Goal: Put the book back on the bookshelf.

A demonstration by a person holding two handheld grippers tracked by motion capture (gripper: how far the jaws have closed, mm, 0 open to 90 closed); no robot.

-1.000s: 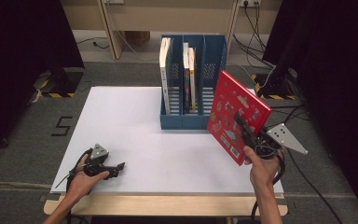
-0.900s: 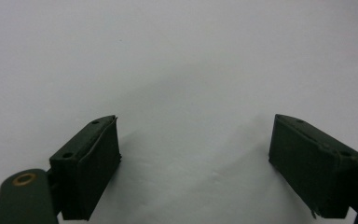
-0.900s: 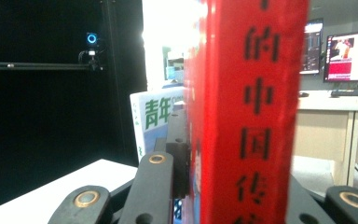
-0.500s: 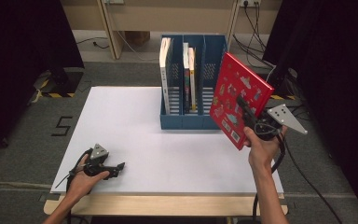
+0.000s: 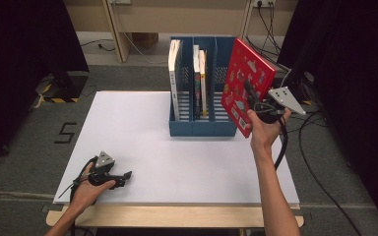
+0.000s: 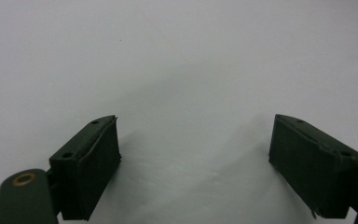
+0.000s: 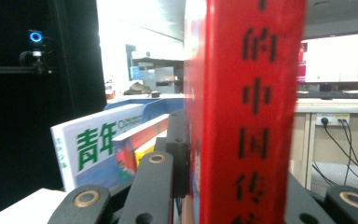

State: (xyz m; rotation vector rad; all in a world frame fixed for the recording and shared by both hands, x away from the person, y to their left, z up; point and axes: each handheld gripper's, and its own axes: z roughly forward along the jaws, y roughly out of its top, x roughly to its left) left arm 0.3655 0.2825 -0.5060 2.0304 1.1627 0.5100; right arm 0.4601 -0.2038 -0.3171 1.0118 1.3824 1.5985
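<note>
- Clamping the red book (image 5: 247,83) tight in the right gripper (image 5: 254,100), tilted in the air just right of the blue file rack (image 5: 197,125)
- Hiding its lower corner behind the hand
- Showing 的中国传 down the spine, 青年 on a racked magazine (image 7: 95,147) (rest cut off)
- Resting the left gripper (image 5: 120,175) on the white table (image 5: 177,162), jaws apart, gripping nothing

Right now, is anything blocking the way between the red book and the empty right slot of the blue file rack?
Nothing visible does. The red book, clamped in the right gripper, hangs tilted beside the blue file rack, whose right compartment looks free; the other books stand in the left and middle compartments.
</note>
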